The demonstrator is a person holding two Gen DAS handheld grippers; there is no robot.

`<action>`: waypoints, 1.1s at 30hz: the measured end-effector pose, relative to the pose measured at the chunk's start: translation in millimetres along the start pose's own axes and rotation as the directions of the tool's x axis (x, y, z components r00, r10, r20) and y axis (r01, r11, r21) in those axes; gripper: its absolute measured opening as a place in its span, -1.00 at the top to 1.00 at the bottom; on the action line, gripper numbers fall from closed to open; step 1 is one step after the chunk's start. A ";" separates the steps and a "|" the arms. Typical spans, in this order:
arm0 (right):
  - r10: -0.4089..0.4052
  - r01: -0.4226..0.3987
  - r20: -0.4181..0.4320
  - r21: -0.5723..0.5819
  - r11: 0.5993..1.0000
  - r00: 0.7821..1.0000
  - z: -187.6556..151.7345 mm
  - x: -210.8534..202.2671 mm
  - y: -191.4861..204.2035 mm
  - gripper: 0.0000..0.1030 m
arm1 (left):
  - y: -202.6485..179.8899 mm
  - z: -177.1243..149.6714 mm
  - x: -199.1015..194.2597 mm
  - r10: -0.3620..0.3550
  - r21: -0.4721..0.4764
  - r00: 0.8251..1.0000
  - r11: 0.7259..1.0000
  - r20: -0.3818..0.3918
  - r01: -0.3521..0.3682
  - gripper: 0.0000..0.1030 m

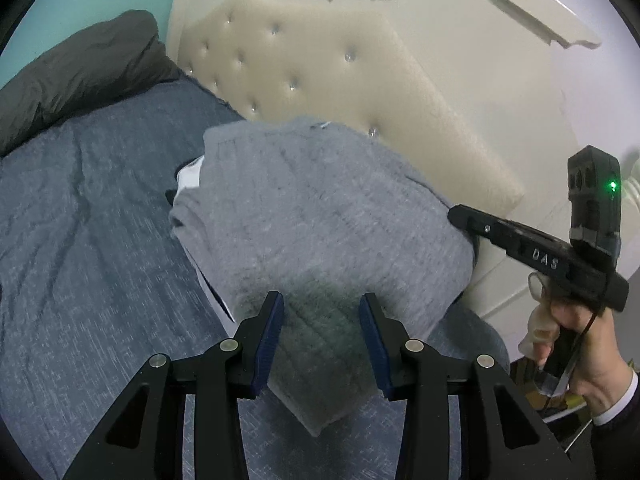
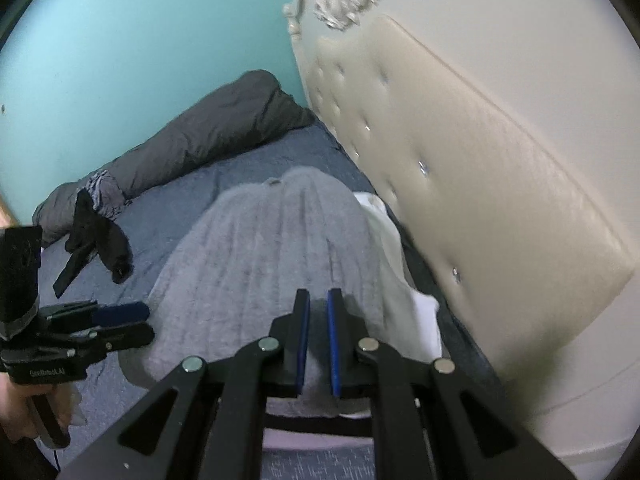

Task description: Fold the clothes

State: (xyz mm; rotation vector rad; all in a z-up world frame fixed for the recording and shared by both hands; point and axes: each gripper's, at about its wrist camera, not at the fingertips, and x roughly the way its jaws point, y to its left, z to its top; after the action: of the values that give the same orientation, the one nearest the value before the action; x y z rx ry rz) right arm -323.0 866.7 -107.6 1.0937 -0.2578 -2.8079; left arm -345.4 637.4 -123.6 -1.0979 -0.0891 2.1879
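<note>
One folded grey knitted sweater (image 1: pixel 320 216) lay beside one cream tufted headboard (image 1: pixel 312 80), two grippers gripped it: left gripper (image 1: pixel 322 320) part-open around a thick fold, right gripper (image 2: pixel 318 320) pinched nearly closed on its edge.

The blue bedspread (image 1: pixel 80 240) lies open on the left — room to pass there. The padded headboard (image 1: pixel 320 92) walls off the right side, close against the grey sweater (image 1: pixel 312 208). A dark pillow (image 2: pixel 208 136) and black garment (image 2: pixel 96 240) crowd the far side.

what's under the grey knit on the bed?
A white garment pokes out from under the grey knit along the edge nearest the headboard, all on the blue bedspread. How far the white piece extends underneath is covered.
</note>
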 end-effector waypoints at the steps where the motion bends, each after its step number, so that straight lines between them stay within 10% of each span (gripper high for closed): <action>1: 0.008 -0.008 0.011 0.016 1.000 1.000 -0.5 -3.4 -1.5 0.87 | 0.3 -0.4 -2.8 -0.002 -0.006 1.000 1.000 0.006 0.002 0.16; 33: -0.034 0.029 0.080 0.059 0.998 0.996 -15.7 -88.9 79.2 0.81 | 14.5 -12.2 -129.3 0.036 -0.015 0.994 0.999 0.106 -0.034 0.16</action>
State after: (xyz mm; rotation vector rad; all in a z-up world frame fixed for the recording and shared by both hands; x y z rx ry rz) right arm -243.5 802.5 -44.5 1.0049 -0.3343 -2.8941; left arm -290.8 546.1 -47.8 -0.9967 -0.1319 2.2797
